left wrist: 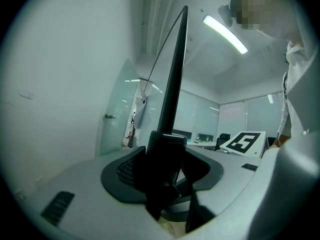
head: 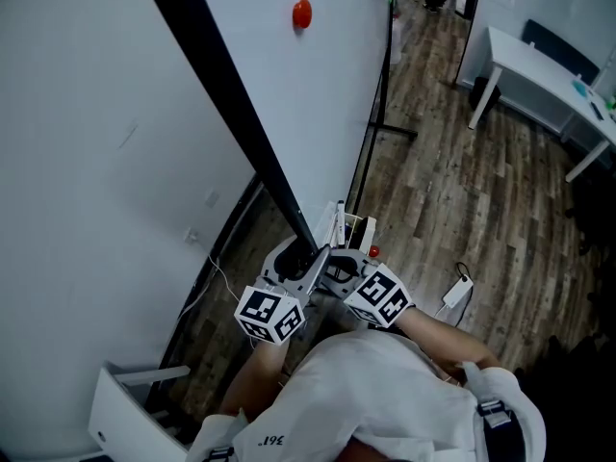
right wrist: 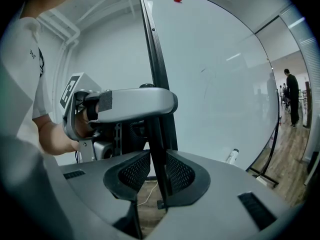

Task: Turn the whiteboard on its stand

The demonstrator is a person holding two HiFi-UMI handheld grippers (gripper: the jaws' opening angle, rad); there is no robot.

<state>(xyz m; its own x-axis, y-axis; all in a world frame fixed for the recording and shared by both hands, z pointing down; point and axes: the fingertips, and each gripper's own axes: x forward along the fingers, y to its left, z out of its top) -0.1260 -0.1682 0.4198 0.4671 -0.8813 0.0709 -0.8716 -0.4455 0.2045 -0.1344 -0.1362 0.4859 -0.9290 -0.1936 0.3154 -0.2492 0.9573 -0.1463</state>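
Observation:
The whiteboard (head: pixel 318 85) stands tilted beside the wall, with a red magnet (head: pixel 302 12) near its top. Its black edge frame (head: pixel 231 104) runs diagonally down to both grippers. My left gripper (head: pixel 306 258) is shut on the frame's lower end, seen as a dark bar (left wrist: pixel 170 134) between the jaws of the left gripper (left wrist: pixel 165 169). My right gripper (head: pixel 334 258) grips the same edge just beside it. In the right gripper view the frame (right wrist: pixel 152 84) passes between the closed jaws of the right gripper (right wrist: pixel 156 171), with the left gripper (right wrist: pixel 125 104) just above.
The stand's black leg (head: pixel 390 128) rests on the wood floor. A white desk (head: pixel 539 61) is at the far right, a white box (head: pixel 125 407) at the lower left, and a charger with cable (head: pixel 457 292) on the floor. A marker (right wrist: pixel 231 155) lies at the board's bottom. A person (right wrist: pixel 292 96) stands far off.

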